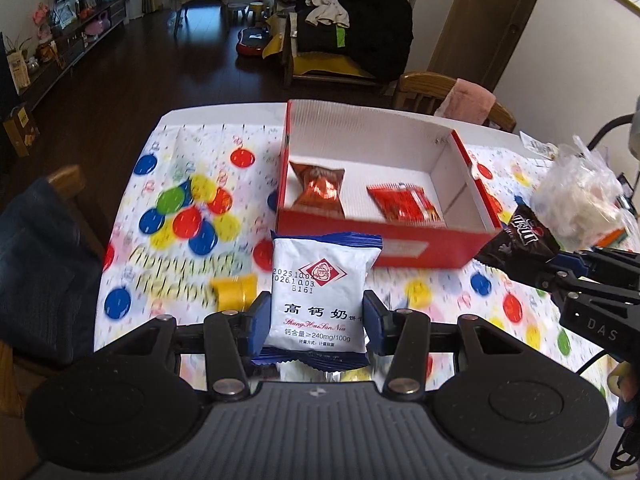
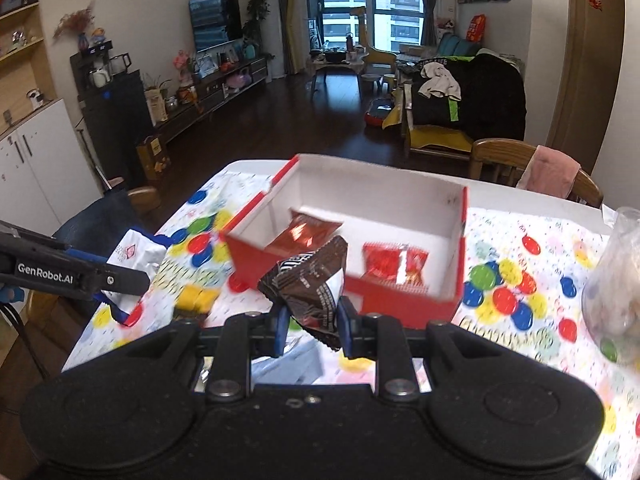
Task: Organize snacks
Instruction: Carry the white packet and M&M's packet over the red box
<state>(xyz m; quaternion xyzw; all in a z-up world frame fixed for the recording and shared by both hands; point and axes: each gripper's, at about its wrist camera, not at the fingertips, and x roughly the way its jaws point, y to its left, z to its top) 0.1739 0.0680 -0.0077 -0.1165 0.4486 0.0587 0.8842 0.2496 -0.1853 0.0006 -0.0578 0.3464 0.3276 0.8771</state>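
Partway done: red box (image 1: 384, 246) at frame centre on desk (image 1: 180, 184) already holds two red snack packets (image 1: 318, 190).

Left tongs (image 1: 316, 320) grip white biscuit packet (image 1: 320, 292), low centre.

Right tongs (image 2: 310, 326) pinch brown M&M's bag (image 2: 308, 280).

Both not yet boxed; yellow candy (image 1: 234, 290) left of biscuit packet remains.

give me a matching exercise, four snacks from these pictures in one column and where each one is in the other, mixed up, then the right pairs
Things:
1. white and blue biscuit packet
2. dark brown candy packet
3. copper foil packet
4. yellow packet

Places:
A. lying on the balloon tablecloth, outside the box
B. clamped in the right gripper
C. inside the red box, beside a red packet
D. clamped in the left gripper

Pairs: 1-D, 2-B, 3-C, 4-A
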